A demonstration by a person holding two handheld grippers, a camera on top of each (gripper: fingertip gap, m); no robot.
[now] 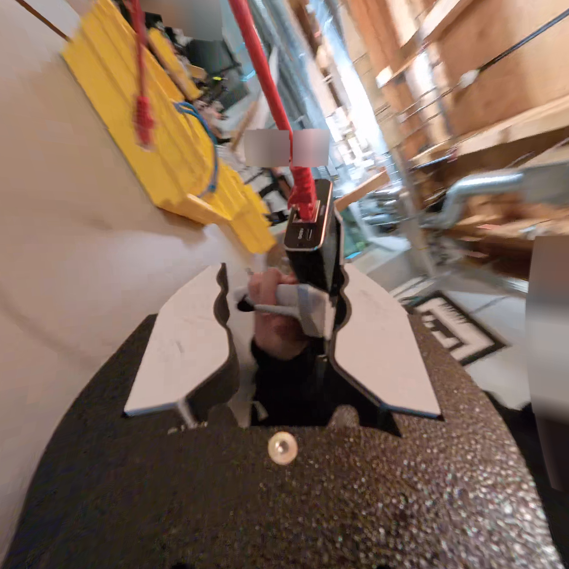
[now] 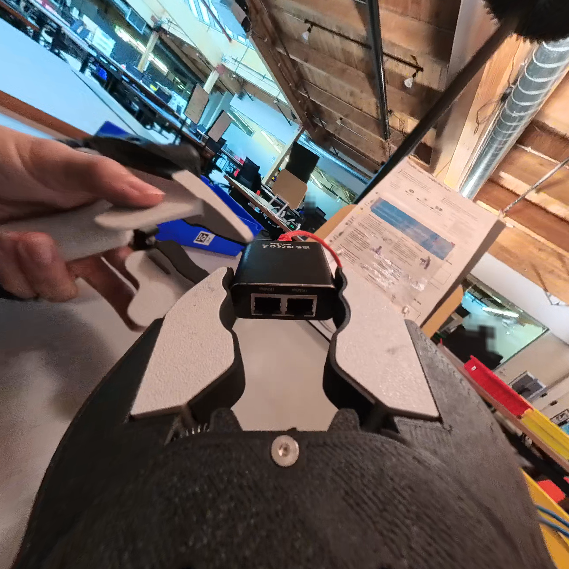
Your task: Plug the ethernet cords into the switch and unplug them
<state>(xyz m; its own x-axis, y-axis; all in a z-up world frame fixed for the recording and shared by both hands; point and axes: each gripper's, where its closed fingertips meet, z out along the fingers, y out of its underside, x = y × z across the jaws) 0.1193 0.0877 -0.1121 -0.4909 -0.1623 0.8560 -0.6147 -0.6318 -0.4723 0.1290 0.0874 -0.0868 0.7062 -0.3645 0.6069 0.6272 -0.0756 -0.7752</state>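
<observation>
Wooden ceiling beams and a silver duct [image 2: 508,110] filled the background at 1 o'clock in the right wrist view, above a white surface [image 2: 283,369]. The right tongs [image 2: 282,295] gripped the black switch [image 2: 281,277] between their tips, its two empty ports facing the camera. A red ethernet cord [image 2: 320,243] was plugged into its far end. The left tongs [image 2: 191,234] appeared at 9 o'clock, held by a hand [image 2: 61,191].

From the left wrist view, the left tongs [image 1: 281,295] stood open, gripping nothing. The switch [image 1: 314,243] sat just beyond them at 12 o'clock, the red ethernet cord [image 1: 268,86] rising from it. A second red ethernet cord [image 1: 143,123] dangled at 10 o'clock before yellow bins [image 1: 172,160].
</observation>
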